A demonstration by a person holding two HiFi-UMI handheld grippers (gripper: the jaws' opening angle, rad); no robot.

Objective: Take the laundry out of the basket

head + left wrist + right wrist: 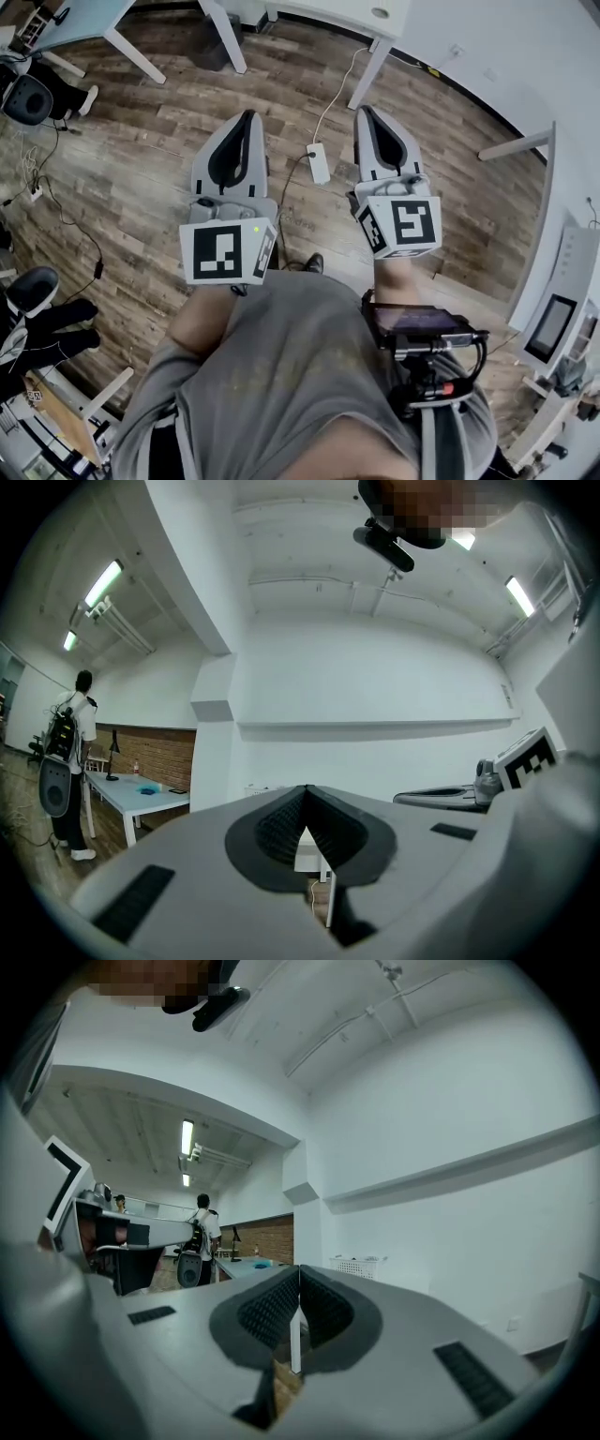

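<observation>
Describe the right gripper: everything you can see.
Light grey plastic right gripper with dark ribbed pads inside its two jaws. Jaws shut, tips together, nothing between them. A cube with black-and-white square markers sits at its rear. Held in the air above the wood floor, beside the left gripper, not touching it.

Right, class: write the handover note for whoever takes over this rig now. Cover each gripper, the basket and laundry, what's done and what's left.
Left gripper: jaws shut, nothing between them, held in the air over the wooden floor.
Right gripper: jaws shut, empty, level beside the left one.
Basket: white, far across the room by the white wall; contents too small to tell.
Done: nothing that shows; no laundry in view.
Left: probably the whole job: walk over to the basket, open the jaws, lift the laundry out.
</observation>
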